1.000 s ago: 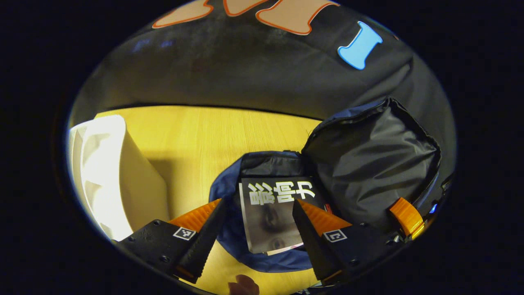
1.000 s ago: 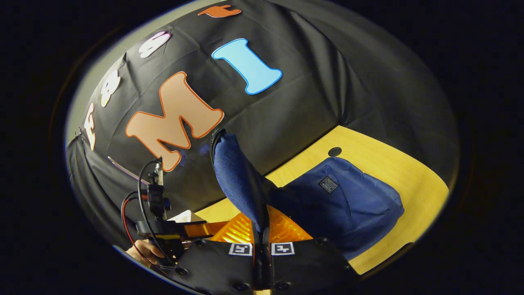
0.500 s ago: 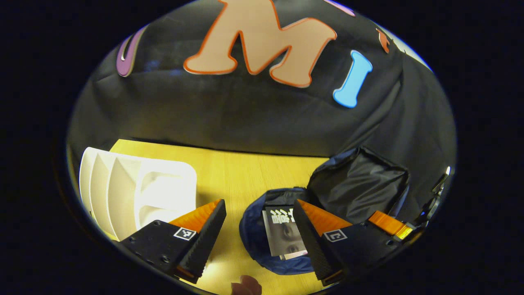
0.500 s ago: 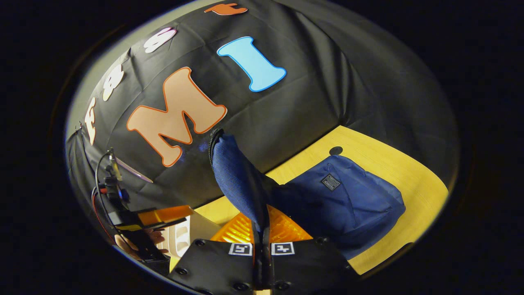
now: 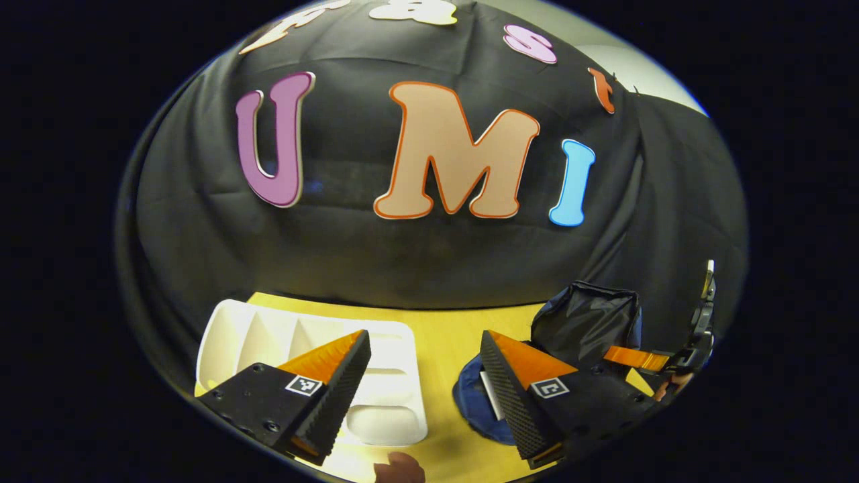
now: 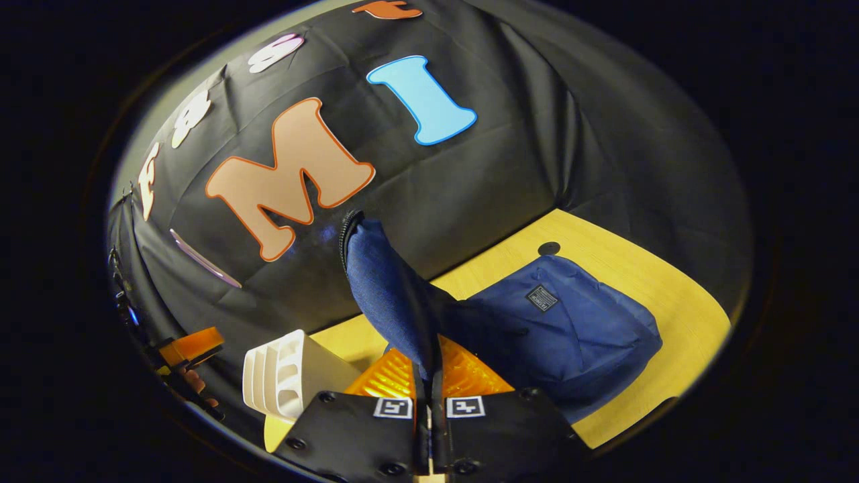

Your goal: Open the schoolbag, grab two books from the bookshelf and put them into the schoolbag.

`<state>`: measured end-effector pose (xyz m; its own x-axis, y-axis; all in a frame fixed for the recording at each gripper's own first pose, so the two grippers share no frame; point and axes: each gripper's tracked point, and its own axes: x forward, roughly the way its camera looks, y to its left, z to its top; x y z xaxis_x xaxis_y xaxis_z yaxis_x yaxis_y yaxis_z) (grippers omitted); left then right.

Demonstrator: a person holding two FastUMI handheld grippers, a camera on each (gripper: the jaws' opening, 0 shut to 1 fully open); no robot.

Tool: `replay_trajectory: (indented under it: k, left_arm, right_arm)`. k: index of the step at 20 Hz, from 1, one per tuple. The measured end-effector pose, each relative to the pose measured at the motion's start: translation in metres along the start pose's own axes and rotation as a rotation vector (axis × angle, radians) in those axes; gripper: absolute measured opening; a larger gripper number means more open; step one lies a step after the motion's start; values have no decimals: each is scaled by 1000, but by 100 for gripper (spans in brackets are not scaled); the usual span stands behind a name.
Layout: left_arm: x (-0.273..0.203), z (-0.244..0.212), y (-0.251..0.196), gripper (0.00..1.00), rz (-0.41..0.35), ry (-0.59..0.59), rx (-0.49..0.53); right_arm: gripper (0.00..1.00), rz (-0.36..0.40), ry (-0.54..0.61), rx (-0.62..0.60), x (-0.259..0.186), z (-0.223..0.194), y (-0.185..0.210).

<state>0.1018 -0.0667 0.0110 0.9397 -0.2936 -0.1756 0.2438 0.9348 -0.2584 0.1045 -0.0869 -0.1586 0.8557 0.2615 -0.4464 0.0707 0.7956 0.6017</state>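
Observation:
The blue schoolbag [image 6: 564, 329] lies on the yellow table, its flap [image 6: 392, 295] held upright. My right gripper [image 6: 429, 376] is shut on that flap's edge. In the left gripper view the bag [image 5: 584, 318] sits at the right with its dark lining showing, and a pale edge of a book [image 5: 488, 396] peeks from the opening behind one finger. My left gripper [image 5: 425, 335] stands open and holds nothing, above the table between the bag and the white bookshelf rack [image 5: 268, 335]. The right gripper [image 5: 637, 357] shows at the flap's side.
The white rack [image 6: 282, 376] with several slots lies left of the bag. A small dark round hole [image 6: 549, 248] marks the table [image 6: 644, 295] behind the bag. A hand holding the left gripper [image 6: 191, 345] shows at the far left.
My left gripper has drawn back and up from the bag, leaving the book inside. The rack has come into fuller view. The right gripper keeps hold of the flap.

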Motion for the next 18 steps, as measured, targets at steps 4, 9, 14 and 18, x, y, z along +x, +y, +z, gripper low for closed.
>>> replay_trajectory:
  k: [4, 9, 14, 18]
  left_arm:
    - [-24, -7, 16, 94, 51, -8, 10]
    - [-43, -5, 35, 96, 111, -50, 11]
    - [-60, 2, 42, 96, 142, -90, 26]
    - [-66, 11, 39, 96, 150, -123, 40]
  right_arm:
    - [55, 41, 18, -27, -5, -13, 18]
    - [100, 36, -19, -201, -15, -14, 44]
    - [100, 82, -104, -319, -37, 3, 78]
    - [100, 105, -146, -385, -57, 7, 103]
